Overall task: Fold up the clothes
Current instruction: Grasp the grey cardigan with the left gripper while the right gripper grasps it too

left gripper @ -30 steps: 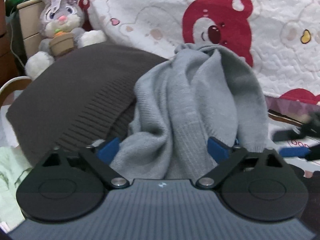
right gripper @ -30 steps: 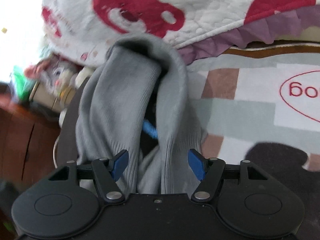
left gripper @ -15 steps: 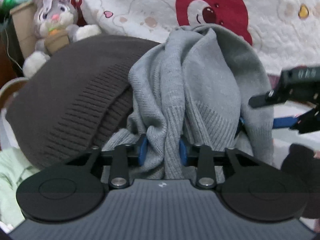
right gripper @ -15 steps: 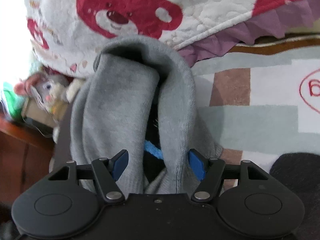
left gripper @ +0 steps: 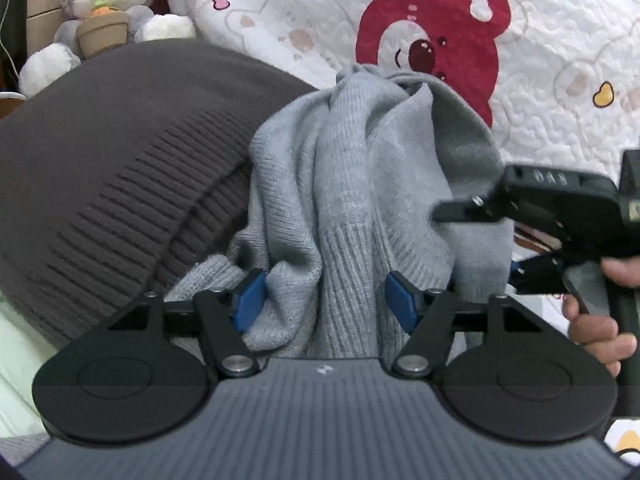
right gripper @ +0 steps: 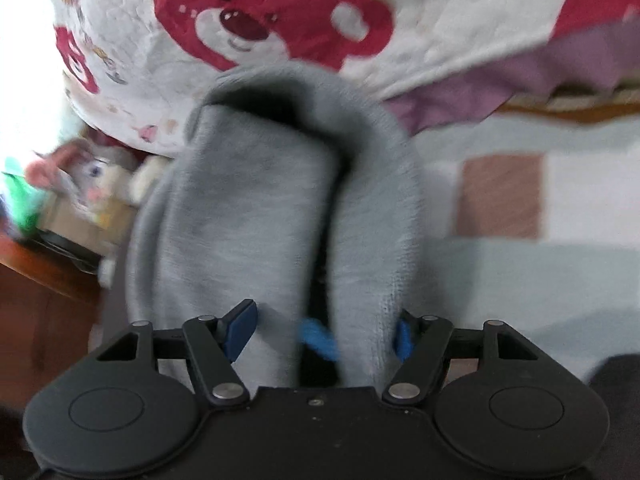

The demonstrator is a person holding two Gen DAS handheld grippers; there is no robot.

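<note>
Bunching up in tall folds, the grey knit sweater (left gripper: 360,184) lies on the bed against a dark brown knit garment (left gripper: 120,152) at its left. The left tool (left gripper: 326,300) is opening, sweater ribbing between its blue pads. The right tool (right gripper: 324,330) stands wide with sweater folds between its pads. Behind lies a bear-print quilt (left gripper: 540,40), a plush rabbit (left gripper: 104,4) far left.

No text reads clearly. The right gripper (left gripper: 476,236) body, right of the left gripper (left gripper: 326,300), bears blurred, illegible pale characters.
</note>
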